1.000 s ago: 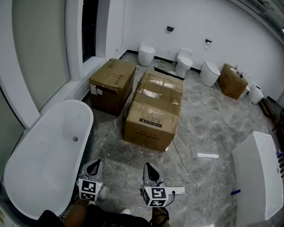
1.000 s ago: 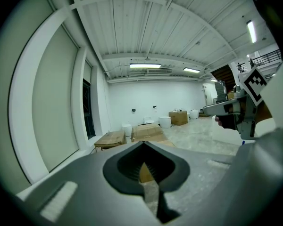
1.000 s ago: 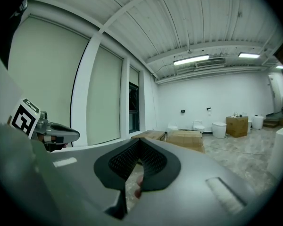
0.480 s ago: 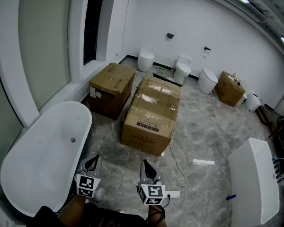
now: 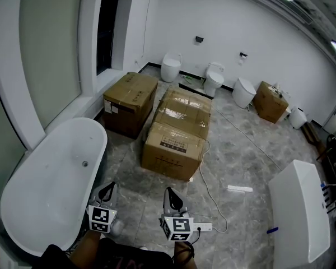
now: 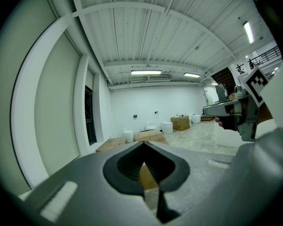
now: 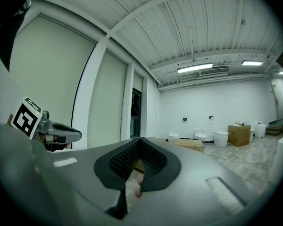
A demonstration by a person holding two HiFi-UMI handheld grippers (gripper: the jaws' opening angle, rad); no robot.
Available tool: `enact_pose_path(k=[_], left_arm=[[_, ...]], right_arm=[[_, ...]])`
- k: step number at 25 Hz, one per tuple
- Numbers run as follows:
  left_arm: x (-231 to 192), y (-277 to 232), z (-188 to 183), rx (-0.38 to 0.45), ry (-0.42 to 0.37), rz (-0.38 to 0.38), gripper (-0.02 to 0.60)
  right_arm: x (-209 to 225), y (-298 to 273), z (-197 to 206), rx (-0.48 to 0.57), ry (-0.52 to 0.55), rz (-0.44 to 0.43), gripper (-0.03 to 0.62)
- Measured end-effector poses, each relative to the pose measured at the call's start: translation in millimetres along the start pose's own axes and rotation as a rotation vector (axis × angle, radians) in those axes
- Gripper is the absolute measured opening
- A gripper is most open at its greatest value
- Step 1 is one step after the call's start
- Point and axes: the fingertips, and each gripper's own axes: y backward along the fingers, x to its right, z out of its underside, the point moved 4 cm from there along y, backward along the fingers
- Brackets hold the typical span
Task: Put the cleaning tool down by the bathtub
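Both my grippers are shut tight, and there is nothing in them. My left gripper (image 5: pixel 107 191) and my right gripper (image 5: pixel 169 195) are at the bottom of the head view. The bathtub (image 5: pixel 45 195) is at the lower left, just beside my left gripper. 1 small white thing (image 5: pixel 117 227) lies on the floor by the tub. It may be the cleaning tool, but I cannot tell. So the tool may be down already, or I may need to look for it.
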Motion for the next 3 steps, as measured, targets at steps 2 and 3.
enact_pose_path(k=[2,3], left_arm=[[1.7,0.9,1.1,-0.001,0.003,0.0,0.0],[2.5,1.2,1.3,0.0,0.005,-0.001,0.0]], right_arm=[[0.5,1.9,0.2,0.003,0.002,0.002,0.011],[0.9,2.8,0.1,0.004,0.003,0.004,0.012]])
